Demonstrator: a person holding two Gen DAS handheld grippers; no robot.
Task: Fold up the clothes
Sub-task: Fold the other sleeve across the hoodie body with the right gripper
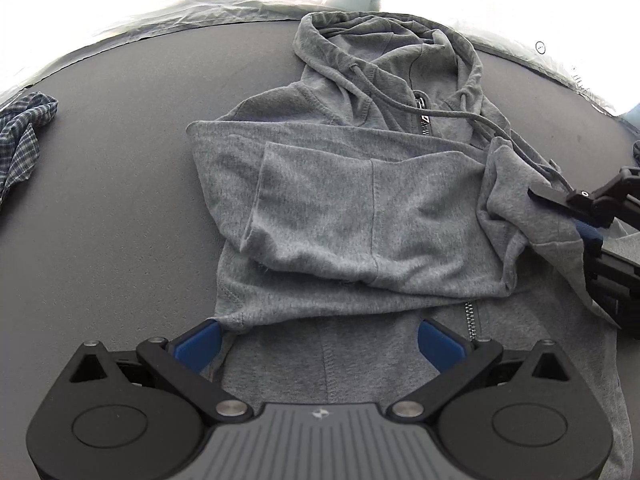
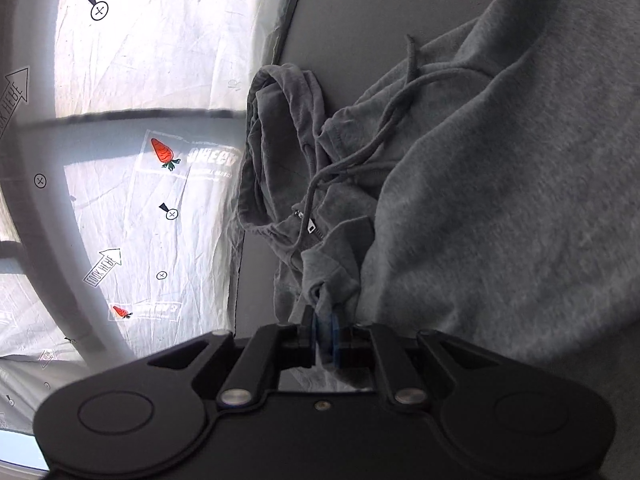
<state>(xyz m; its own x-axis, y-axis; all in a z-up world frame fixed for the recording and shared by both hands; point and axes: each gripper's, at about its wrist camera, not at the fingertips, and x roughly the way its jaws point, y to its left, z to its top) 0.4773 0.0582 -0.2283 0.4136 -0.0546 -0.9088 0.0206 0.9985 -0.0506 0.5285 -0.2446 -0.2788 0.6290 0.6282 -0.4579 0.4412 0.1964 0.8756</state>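
Observation:
A grey zip hoodie (image 1: 360,208) lies on the dark table (image 1: 120,184), hood at the far edge, one sleeve folded flat across the chest. My left gripper (image 1: 320,340) hovers open over the hoodie's lower hem, its blue pads (image 1: 200,344) holding nothing. At the right edge of the left wrist view, my right gripper (image 1: 576,216) is shut on a raised fold of the other sleeve (image 1: 516,200). In the right wrist view, that gripper (image 2: 326,332) pinches grey sleeve fabric (image 2: 328,276), with the hood (image 2: 276,152) and drawstrings (image 2: 360,152) beyond.
A blue checked garment (image 1: 22,140) lies crumpled at the table's left edge. A white printed sheet (image 2: 152,160) with carrot pictures covers the area past the table's far edge (image 2: 240,272).

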